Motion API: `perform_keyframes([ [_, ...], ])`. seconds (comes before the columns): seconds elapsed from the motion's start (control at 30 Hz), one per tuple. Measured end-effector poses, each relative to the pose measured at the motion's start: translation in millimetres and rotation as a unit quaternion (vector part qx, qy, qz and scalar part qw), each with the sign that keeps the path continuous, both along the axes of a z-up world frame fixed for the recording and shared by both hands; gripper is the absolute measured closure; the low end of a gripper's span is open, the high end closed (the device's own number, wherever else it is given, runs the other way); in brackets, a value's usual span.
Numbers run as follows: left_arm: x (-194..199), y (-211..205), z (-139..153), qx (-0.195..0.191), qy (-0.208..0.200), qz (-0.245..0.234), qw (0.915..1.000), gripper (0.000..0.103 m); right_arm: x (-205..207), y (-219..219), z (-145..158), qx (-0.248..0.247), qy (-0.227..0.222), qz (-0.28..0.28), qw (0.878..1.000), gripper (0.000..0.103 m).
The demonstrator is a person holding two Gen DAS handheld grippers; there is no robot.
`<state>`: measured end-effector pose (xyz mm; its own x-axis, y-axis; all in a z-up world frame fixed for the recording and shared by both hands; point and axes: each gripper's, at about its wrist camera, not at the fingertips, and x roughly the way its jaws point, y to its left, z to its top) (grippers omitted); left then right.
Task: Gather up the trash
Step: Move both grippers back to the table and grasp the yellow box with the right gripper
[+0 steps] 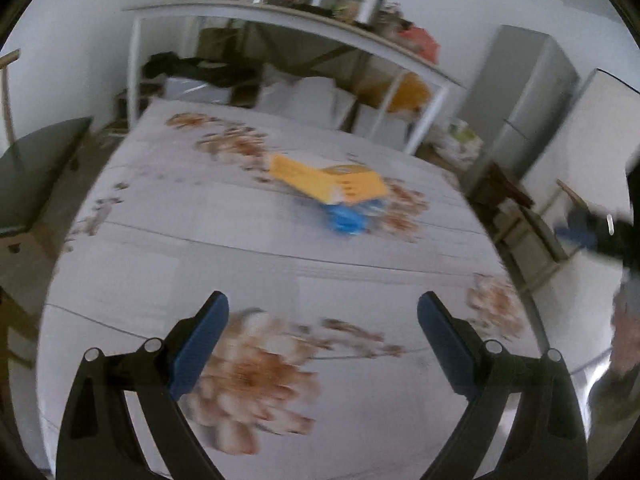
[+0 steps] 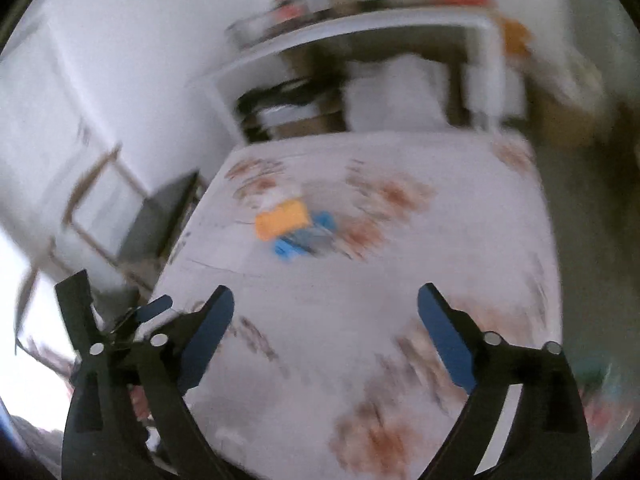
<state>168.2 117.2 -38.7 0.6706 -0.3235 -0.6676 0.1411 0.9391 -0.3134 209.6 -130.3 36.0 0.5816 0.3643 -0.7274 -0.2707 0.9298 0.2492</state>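
Note:
A yellow-orange carton (image 1: 320, 182) lies near the far middle of a table under a floral cloth (image 1: 200, 264), partly on top of a blue wrapper (image 1: 346, 218). My left gripper (image 1: 322, 300) hovers over the near part of the table, open and with nothing between its fingers. The right wrist view is blurred. It shows the same carton (image 2: 282, 218) and blue wrapper (image 2: 288, 248) farther off. My right gripper (image 2: 325, 293) is open and empty above the cloth (image 2: 440, 240). Part of the left gripper (image 2: 156, 306) shows at that view's left edge.
Behind the table stands a white rack (image 1: 280, 16) loaded with pots and boxes. A grey cabinet (image 1: 528, 92) and a wooden stool (image 1: 516, 208) are at the right. A dark seat (image 1: 36, 168) is at the left.

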Motion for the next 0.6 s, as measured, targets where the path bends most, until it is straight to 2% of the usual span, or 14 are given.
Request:
perform_keyframes([
  [0.1, 10.4, 9.3, -4.9, 0.005, 0.015, 0.006, 0.9999, 0.010, 59.7, 63.2, -2.5, -0.053, 0.022, 0.064, 0.996, 0.008],
  [0.2, 22.5, 17.9, -8.7, 0.007, 0.028, 0.005, 0.9996, 0.010, 125.5, 111.1, -24.2, -0.102, 0.077, 0.080, 0.989, 0.008],
  [0.3, 37.0, 19.7, -12.3, 0.017, 0.042, -0.007, 0.9989, 0.010, 164.4, 140.7, -55.0, -0.162, 0.122, 0.089, 0.975, 0.008],
  [0.47, 56.5, 25.7, -17.3, 0.022, 0.059, -0.025, 0.9977, 0.010, 195.6, 164.2, -97.7, -0.204, 0.182, 0.086, 0.958, 0.008],
  [0.53, 61.2, 27.8, -18.2, 0.027, 0.061, -0.028, 0.9974, 0.010, 202.4, 170.1, -102.0, -0.211, 0.192, 0.091, 0.954, 0.008],
  [0.57, 62.8, 28.8, -18.5, 0.028, 0.061, -0.029, 0.9973, 0.010, 203.3, 171.5, -105.4, -0.214, 0.196, 0.094, 0.952, 0.009],
  [0.6, 64.9, 29.6, -18.9, 0.029, 0.062, -0.032, 0.9972, 0.010, 203.9, 172.9, -110.4, -0.216, 0.202, 0.098, 0.950, 0.015],
])
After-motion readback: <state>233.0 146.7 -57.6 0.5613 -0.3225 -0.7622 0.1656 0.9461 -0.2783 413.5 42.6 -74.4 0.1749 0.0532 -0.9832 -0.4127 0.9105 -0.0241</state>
